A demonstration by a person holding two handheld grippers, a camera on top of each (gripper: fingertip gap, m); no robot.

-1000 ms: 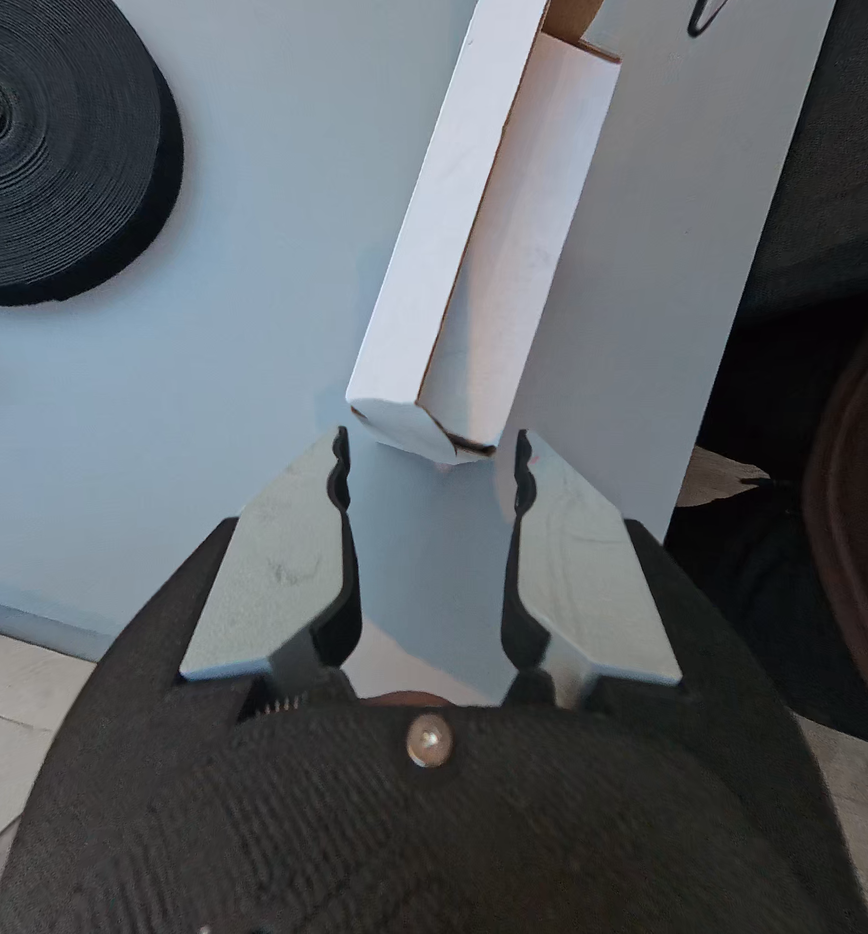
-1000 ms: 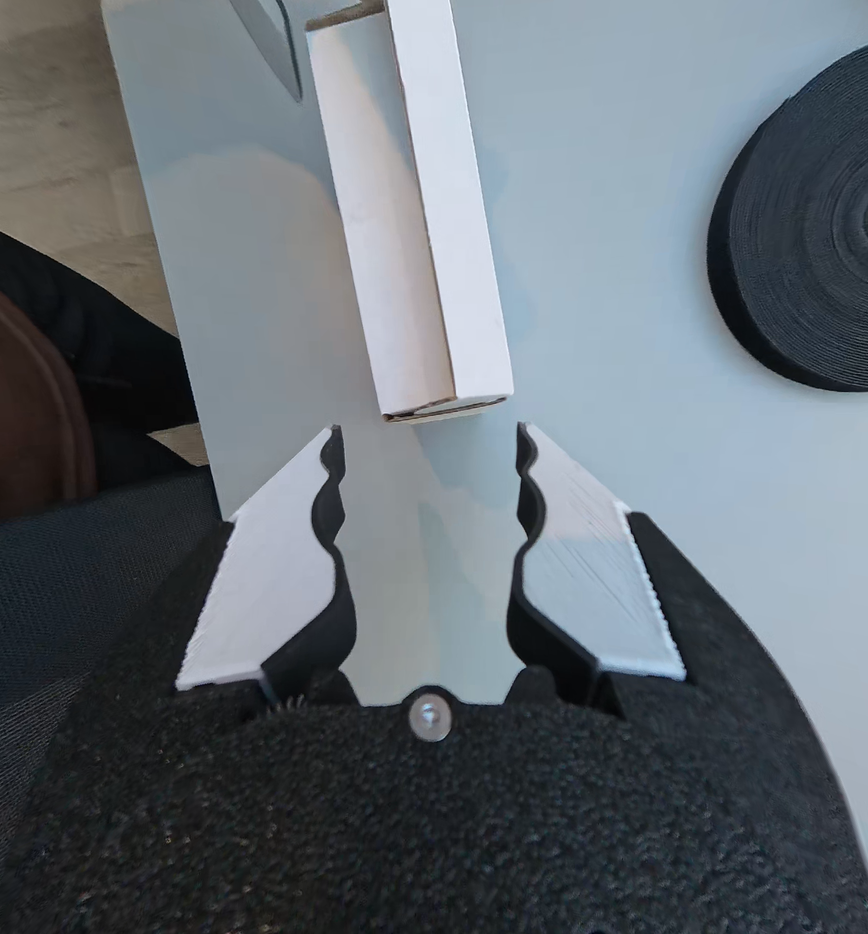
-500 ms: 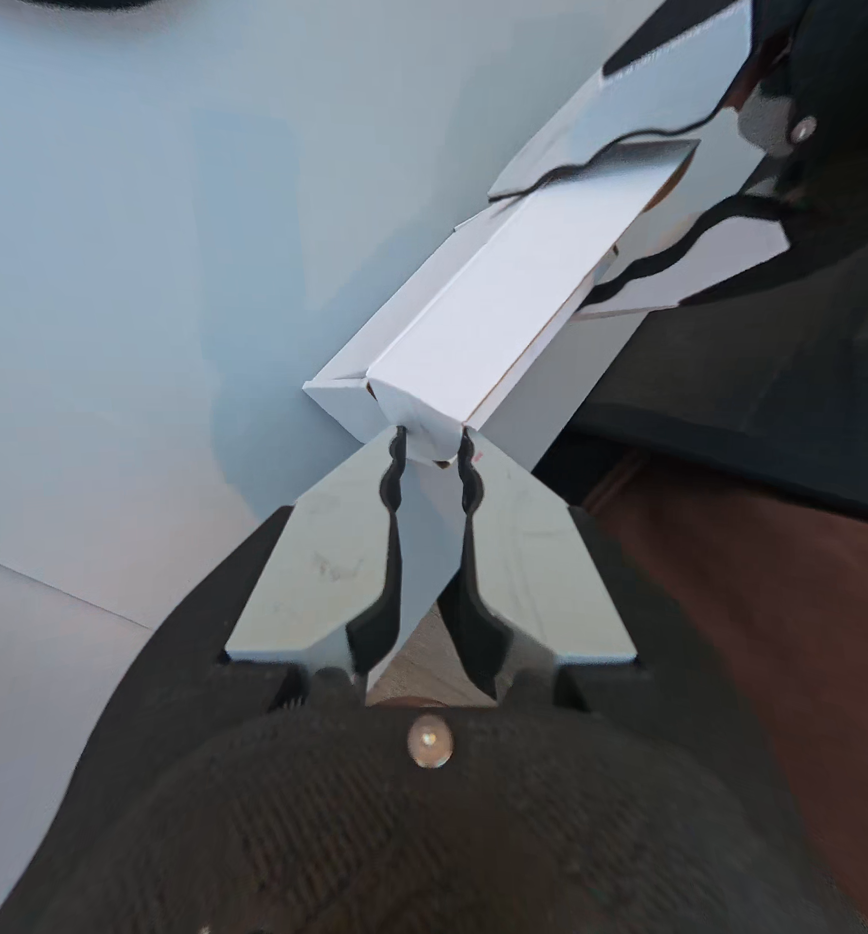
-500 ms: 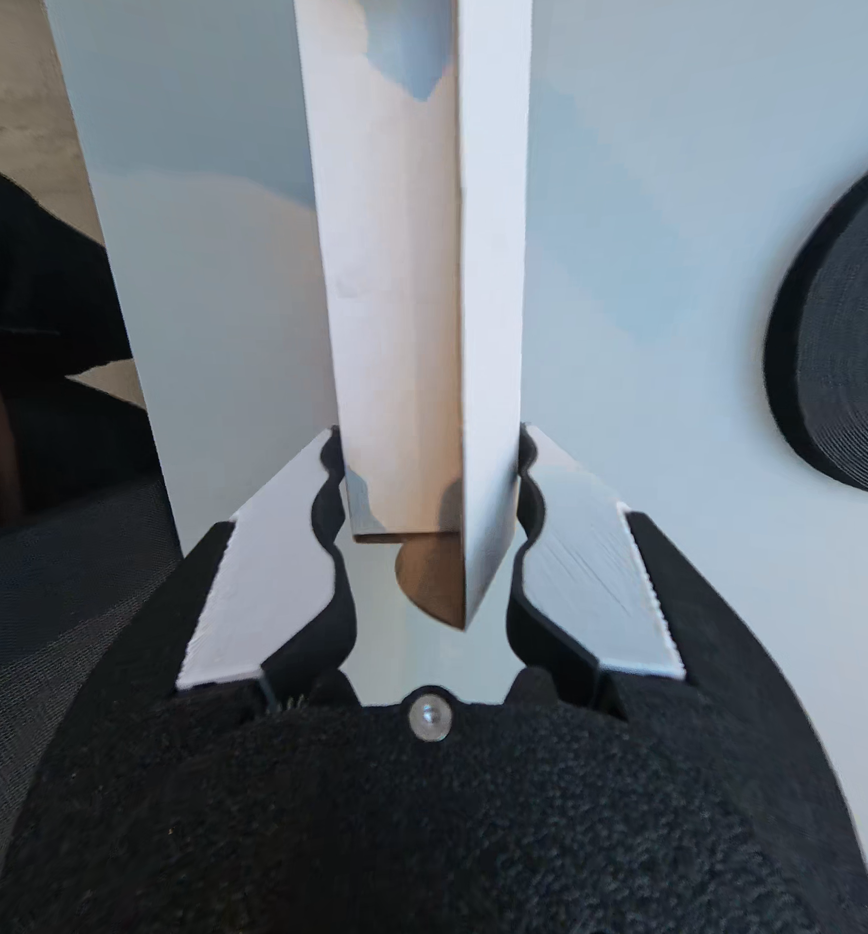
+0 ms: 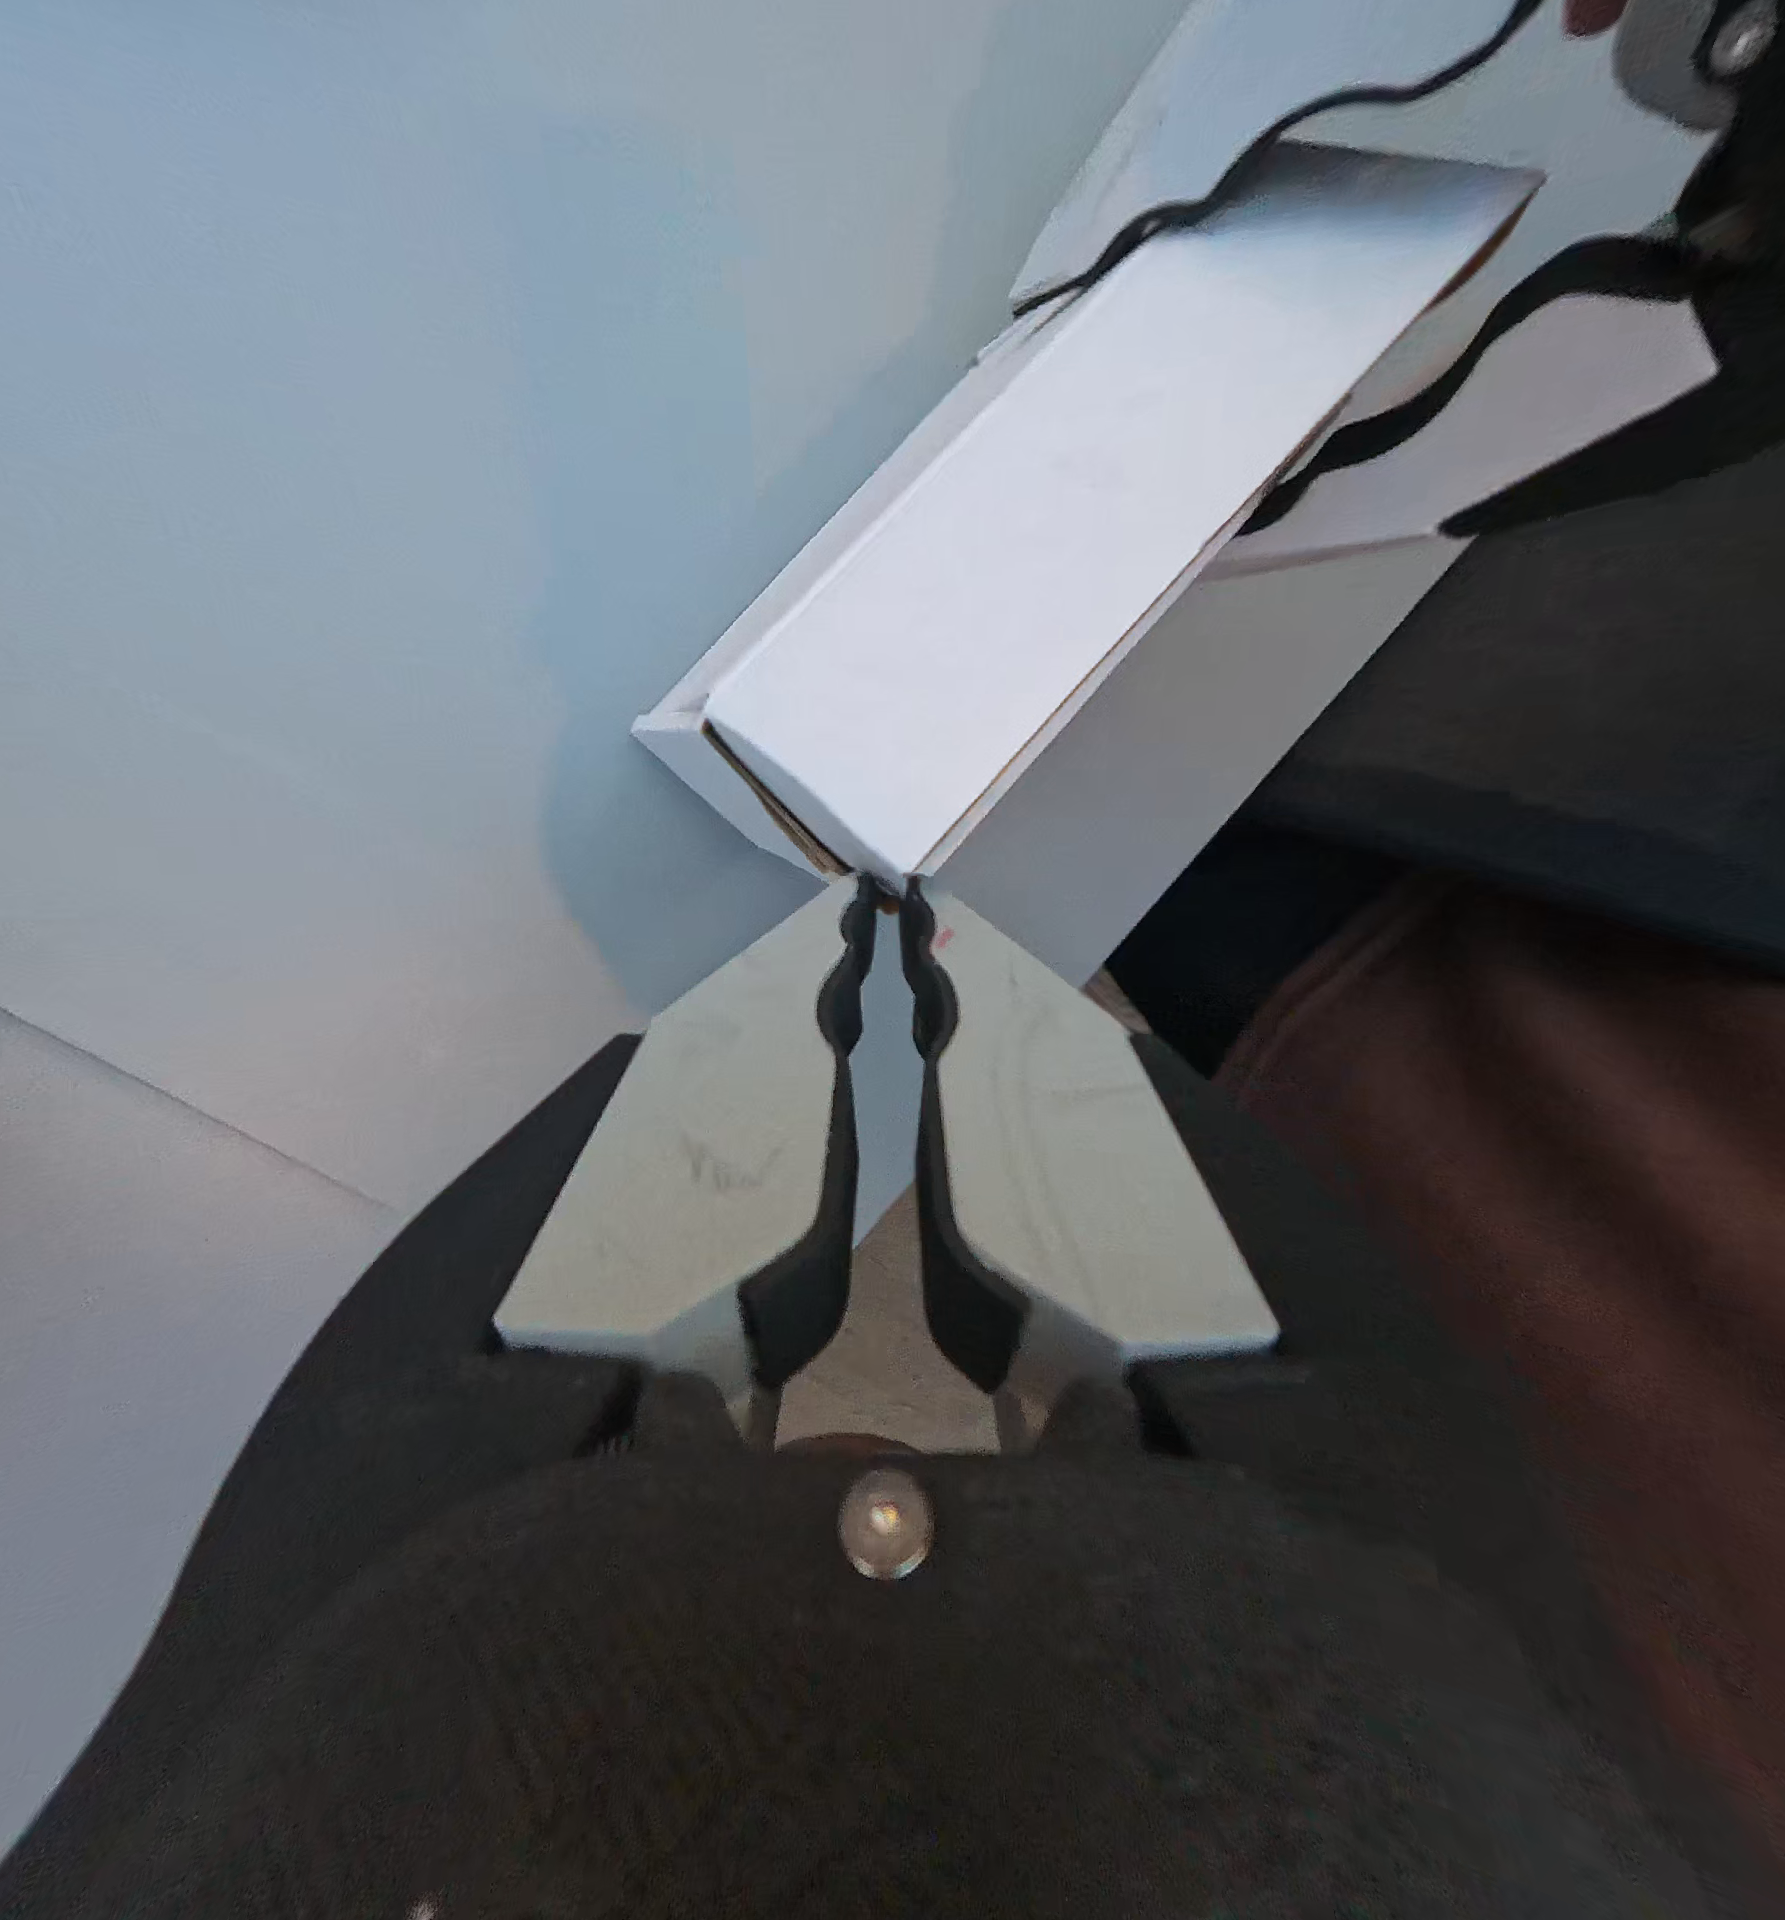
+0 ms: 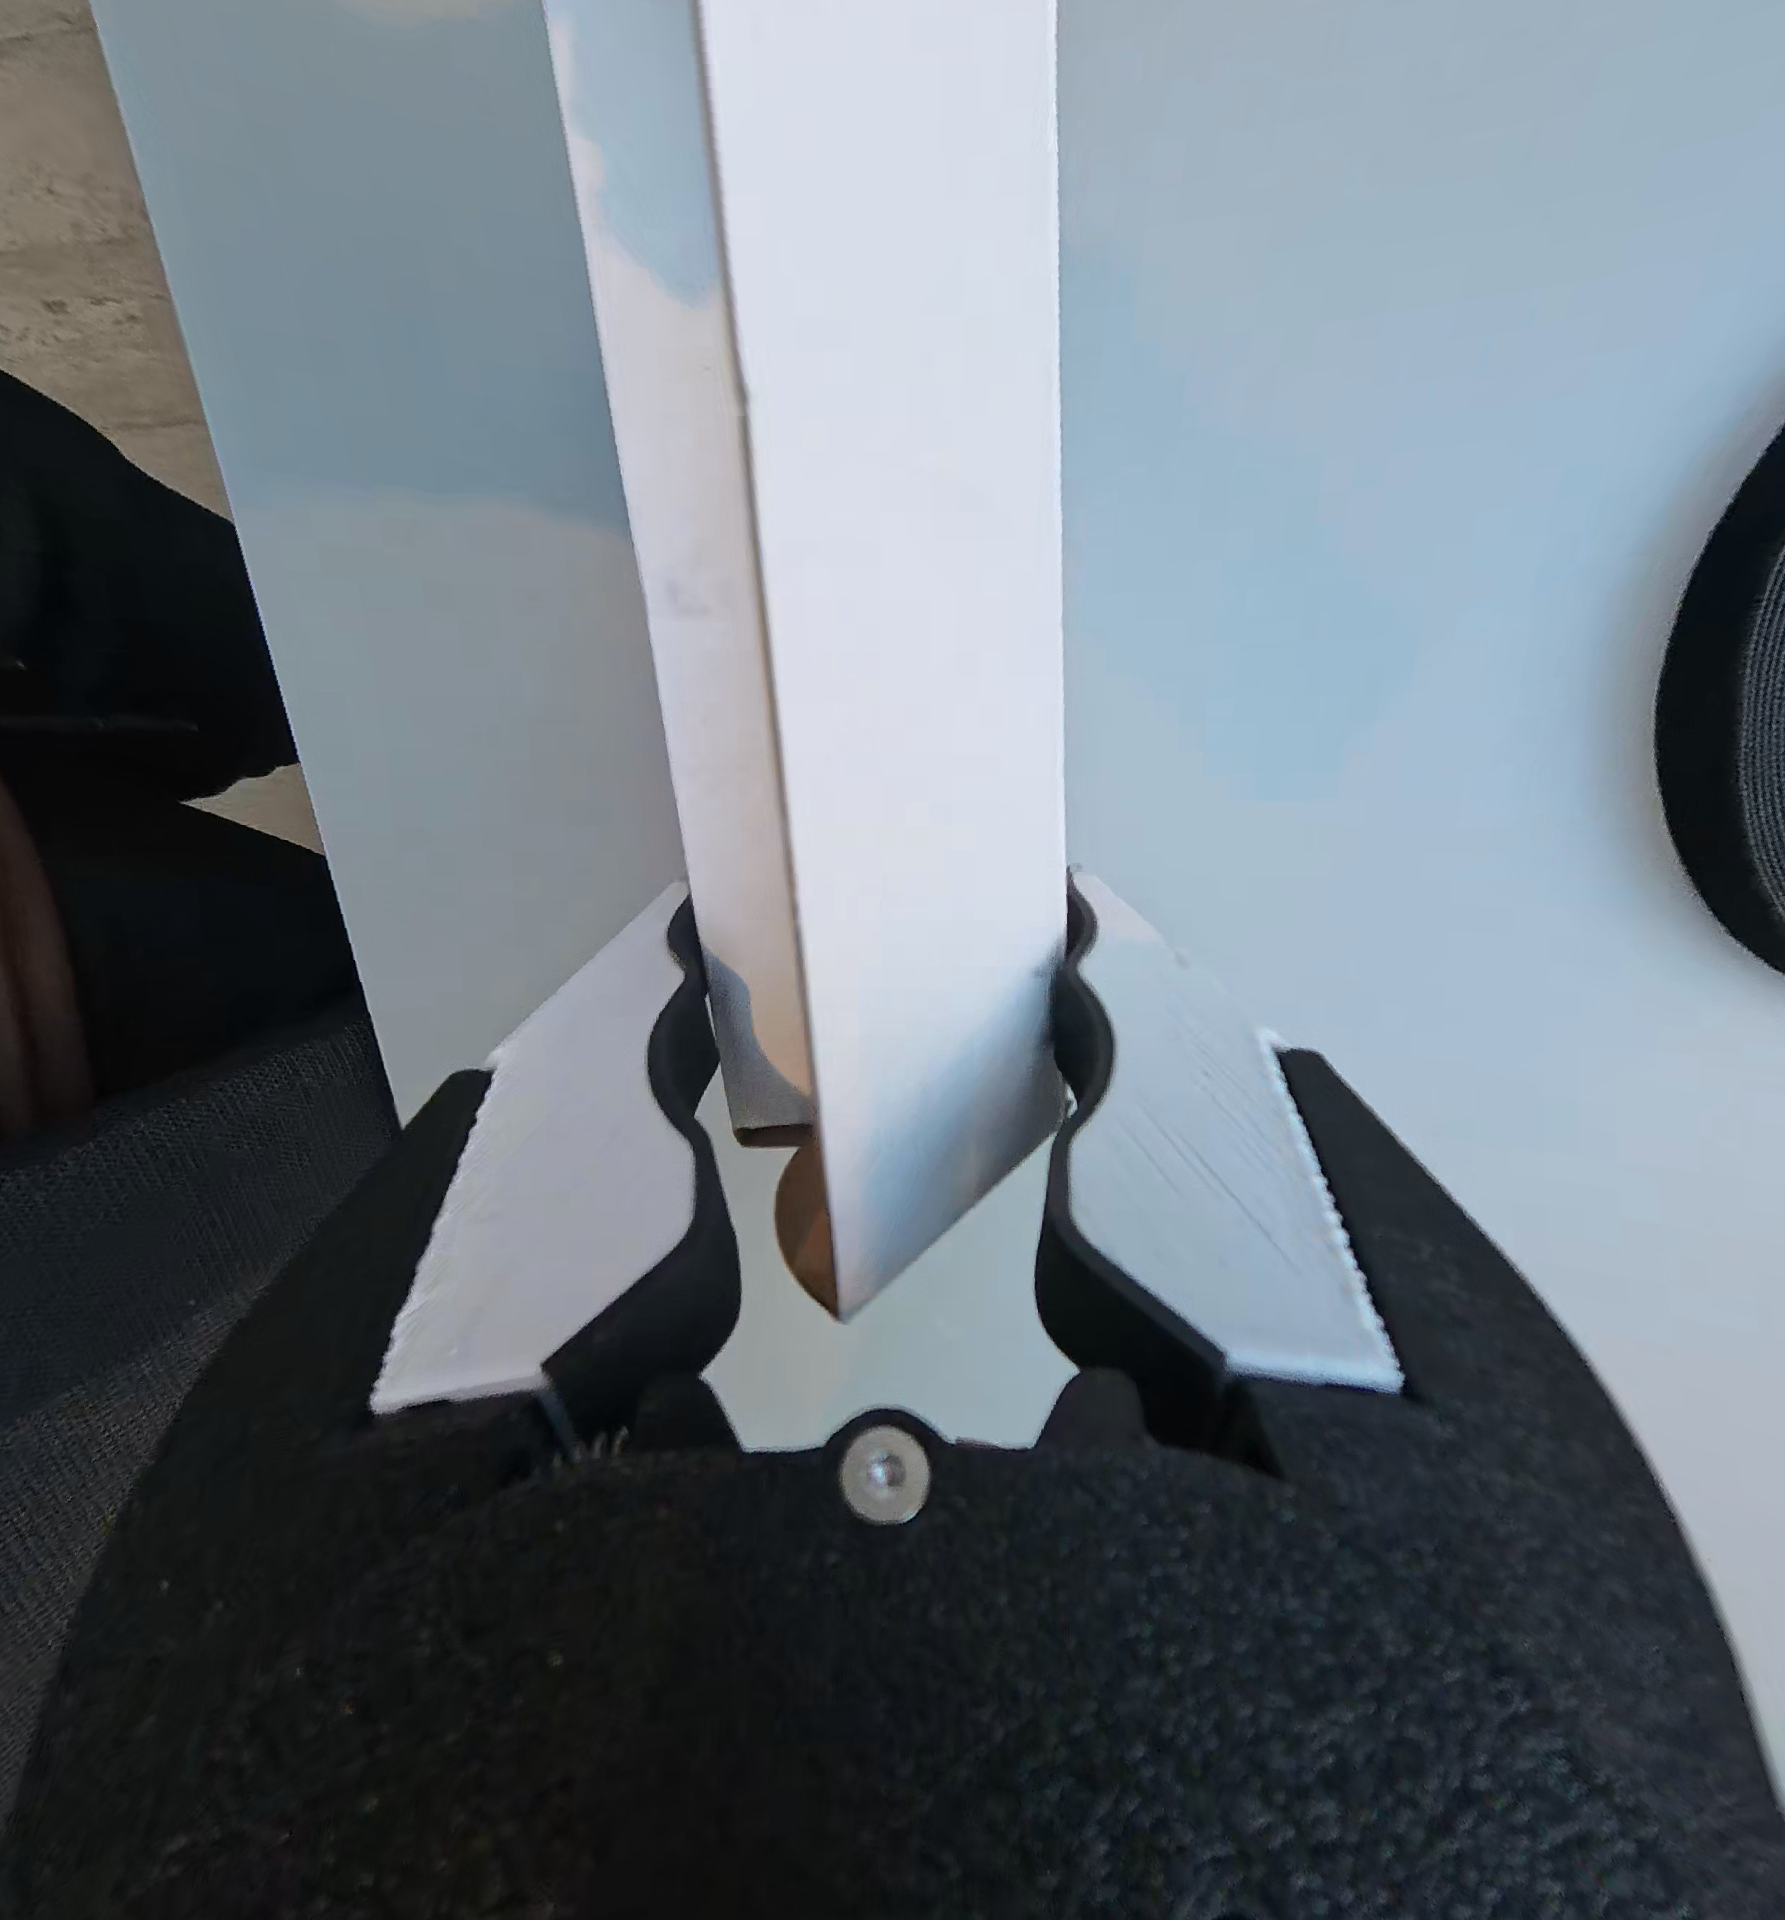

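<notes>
A pale blue-white bench (image 6: 1387, 520) fills most of both views, its edge running beside a wooden floor (image 6: 15, 156) and dark fabric, possibly a seat or clothing, at the side.

On the bench, at the right edge of the right wrist view, lies a roll of black tape or strap (image 6: 1771, 748), well apart from everything else.

A long, narrow white cardboard box (image 5: 1023, 582) is held between the two tools, raised off the bench as far as the views show. Brown inner card shows at its ends, where flaps look loose or partly open.

The right hand-held gripper (image 6: 877, 945) has one end of the box between its jaws, which press against the box's two sides. A rounded brown flap pokes out below the grip. In the left wrist view this same tool appears at the top right, around the far end of the box.

The left hand-held gripper (image 5: 888, 894) has its jaws drawn almost together, pinching only a thin edge or flap at the near bottom corner of the box. How much card it actually holds is hard to tell.

Risks, as a judgement: the left grip is so slight that the flap could tear or slip free, leaving the box hanging from one end and swinging down. Squeezing by the right tool could crush the thin walls. If the end flaps open, anything inside could slide out.
</notes>
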